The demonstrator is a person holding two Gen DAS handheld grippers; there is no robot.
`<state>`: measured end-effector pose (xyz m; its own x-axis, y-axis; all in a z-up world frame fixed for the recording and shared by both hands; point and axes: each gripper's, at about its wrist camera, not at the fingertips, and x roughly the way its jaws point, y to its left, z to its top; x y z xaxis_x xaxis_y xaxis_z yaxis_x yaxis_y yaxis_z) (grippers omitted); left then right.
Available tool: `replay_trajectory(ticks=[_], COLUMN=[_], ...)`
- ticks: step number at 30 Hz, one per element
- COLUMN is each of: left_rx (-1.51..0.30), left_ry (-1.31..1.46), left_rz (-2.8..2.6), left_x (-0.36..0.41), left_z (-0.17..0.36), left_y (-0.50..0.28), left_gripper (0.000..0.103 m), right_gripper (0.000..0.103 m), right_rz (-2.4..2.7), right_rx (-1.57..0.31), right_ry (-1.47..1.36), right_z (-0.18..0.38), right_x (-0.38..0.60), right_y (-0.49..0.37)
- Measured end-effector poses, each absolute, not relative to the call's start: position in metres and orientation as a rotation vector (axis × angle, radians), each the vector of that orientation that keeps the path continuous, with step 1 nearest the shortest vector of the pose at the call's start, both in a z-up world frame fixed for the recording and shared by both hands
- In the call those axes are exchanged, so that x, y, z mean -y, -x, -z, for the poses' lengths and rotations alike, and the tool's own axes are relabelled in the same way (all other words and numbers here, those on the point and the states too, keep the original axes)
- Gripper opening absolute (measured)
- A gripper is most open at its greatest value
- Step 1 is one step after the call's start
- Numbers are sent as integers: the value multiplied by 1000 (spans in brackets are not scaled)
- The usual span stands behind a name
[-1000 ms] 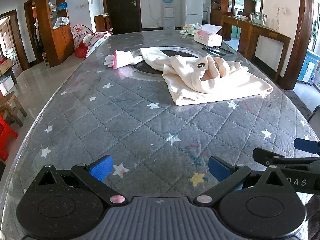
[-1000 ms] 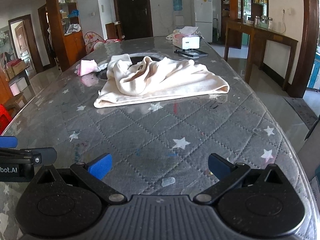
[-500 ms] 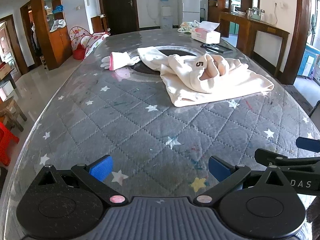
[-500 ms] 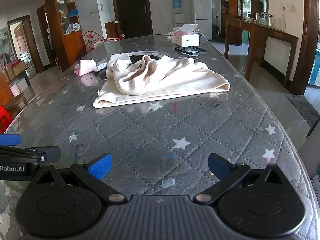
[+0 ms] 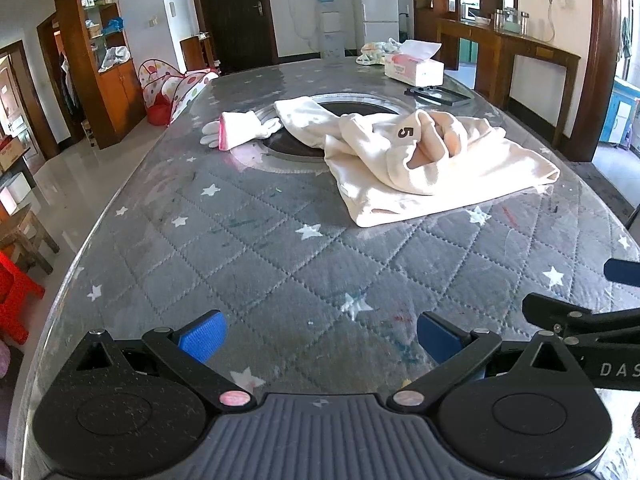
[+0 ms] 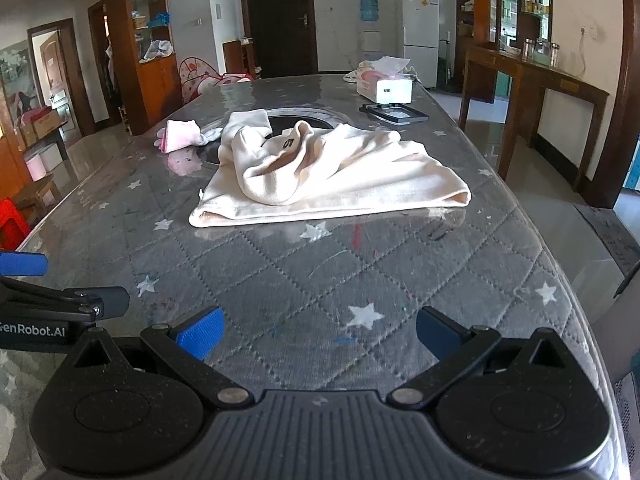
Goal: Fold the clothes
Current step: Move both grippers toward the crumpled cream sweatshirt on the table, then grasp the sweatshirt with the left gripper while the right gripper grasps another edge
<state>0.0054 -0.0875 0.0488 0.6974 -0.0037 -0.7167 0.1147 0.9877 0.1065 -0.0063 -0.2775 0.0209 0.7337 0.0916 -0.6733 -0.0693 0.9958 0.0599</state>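
Over the last second both my grippers, left [image 5: 318, 338] and right [image 6: 318, 330], have edged closer to the shirt [image 6: 332, 172] lying crumpled beyond them, jaws wide and empty, so I judge the approach is on and no fold begun.

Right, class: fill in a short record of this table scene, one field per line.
garment: cream top, crumpled, marked 5, unfolded
beside it: pink and white gloves
far end: tissue box
surface: grey quilted table cover with stars
left gripper: open, empty, short of the top
right gripper: open, empty
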Motion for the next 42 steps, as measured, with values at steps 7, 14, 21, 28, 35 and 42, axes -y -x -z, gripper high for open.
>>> replay_trajectory(ticks=[7,14,21,28,35,42], left_rx=[-799,-804,-798,-785,-781,-801], left_ry=[-142,-140,-118,-97,-8,39], left_rz=[66,83,102,128,123,133], left_x=[86,86,86,86,80,89], left_z=[-52,-56,-64,-72,-82,-79], left_y=[-21,-37,-61,-97,-158,-216], left_gripper=[103,103,103,96,88,86], right_gripper=[103,98,82,64,52,42], right_rz=[-96,-84,-94,-116,-132,-136], right_rx=[-730,-722,-725,-735,-733,-761], right_ry=[-33,-13,-37,-100,-130,-74], right_z=[-32,-40,-48,-53,-56,-49], right_x=[286,294,304,316,318,309], right_y=[-14,-39,-68,-114,-172,-230])
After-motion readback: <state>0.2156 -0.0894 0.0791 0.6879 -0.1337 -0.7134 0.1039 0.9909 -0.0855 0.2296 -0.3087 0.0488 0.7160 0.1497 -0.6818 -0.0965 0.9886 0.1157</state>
